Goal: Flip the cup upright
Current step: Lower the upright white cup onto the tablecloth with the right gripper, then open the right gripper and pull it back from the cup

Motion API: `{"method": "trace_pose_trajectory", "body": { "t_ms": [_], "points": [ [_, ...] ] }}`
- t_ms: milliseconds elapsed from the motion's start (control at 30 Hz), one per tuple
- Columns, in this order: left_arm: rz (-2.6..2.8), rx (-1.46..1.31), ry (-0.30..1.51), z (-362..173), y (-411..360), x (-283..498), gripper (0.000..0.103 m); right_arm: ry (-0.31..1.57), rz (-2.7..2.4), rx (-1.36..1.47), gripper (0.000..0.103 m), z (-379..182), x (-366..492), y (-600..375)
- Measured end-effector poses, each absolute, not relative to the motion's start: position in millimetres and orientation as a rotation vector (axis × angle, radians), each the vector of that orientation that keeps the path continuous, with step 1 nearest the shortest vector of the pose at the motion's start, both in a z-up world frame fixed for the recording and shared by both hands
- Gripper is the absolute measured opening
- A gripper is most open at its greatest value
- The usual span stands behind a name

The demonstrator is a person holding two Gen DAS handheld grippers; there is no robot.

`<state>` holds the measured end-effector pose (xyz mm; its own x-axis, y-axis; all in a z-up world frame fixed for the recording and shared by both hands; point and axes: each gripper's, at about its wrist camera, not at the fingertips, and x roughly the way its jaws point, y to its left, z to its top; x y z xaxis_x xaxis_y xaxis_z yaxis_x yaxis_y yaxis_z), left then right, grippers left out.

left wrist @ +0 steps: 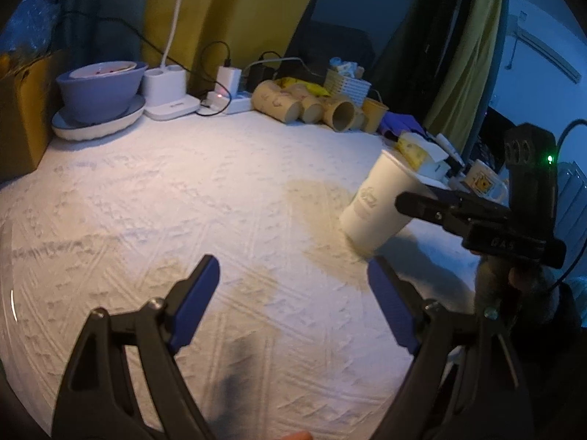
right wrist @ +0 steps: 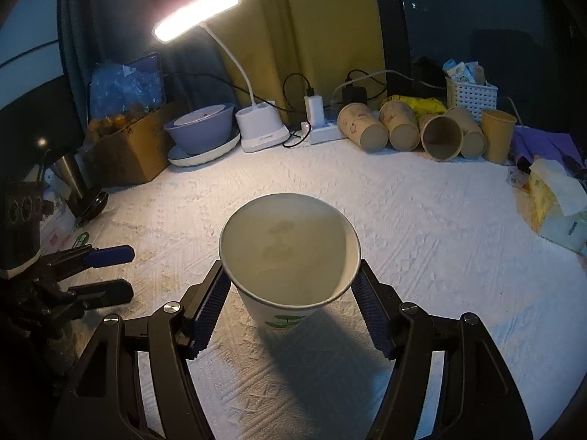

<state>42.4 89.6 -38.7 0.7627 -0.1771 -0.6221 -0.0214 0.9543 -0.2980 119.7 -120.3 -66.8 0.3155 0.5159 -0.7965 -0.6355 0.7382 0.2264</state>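
Observation:
A white paper cup [right wrist: 290,256] with a green print sits mouth up, slightly tilted, between the blue-padded fingers of my right gripper [right wrist: 290,286], which is shut on its sides. In the left wrist view the same cup [left wrist: 381,201] leans with its base near the white textured cloth [left wrist: 183,190], and the right gripper [left wrist: 418,203] grips it from the right. My left gripper [left wrist: 293,275] is open and empty, low over the cloth to the left of the cup. It also shows in the right wrist view [right wrist: 110,271] at the left edge.
Several brown paper cups [right wrist: 414,130] lie at the back beside a white basket [right wrist: 471,97]. A lit desk lamp [right wrist: 256,124], power strip [right wrist: 323,134], purple bowl [right wrist: 201,124] on a plate, cardboard box [right wrist: 124,154] and tissue pack [right wrist: 554,201] ring the cloth.

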Motion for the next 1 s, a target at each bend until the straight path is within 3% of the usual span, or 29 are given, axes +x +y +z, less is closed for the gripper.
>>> {"method": "trace_pose_trajectory", "body": {
  "t_ms": [300, 467, 1000],
  "points": [
    [-0.033, -0.224, 0.695, -33.2, 76.2, 43.7, 0.084, 1.003, 0.799, -0.155, 0.071, -71.7, 113.1, -116.1],
    [-0.040, -0.236, 0.675, -31.2, 73.3, 38.6, 0.084, 0.999, 0.807, -0.165, 0.077, -67.6, 106.3, -116.9],
    [0.064, -0.168, 0.570, -3.3, 50.5, 8.8, 0.084, 0.966, 0.696, -0.190, 0.077, -23.7, 68.8, -143.4]
  ]
}}
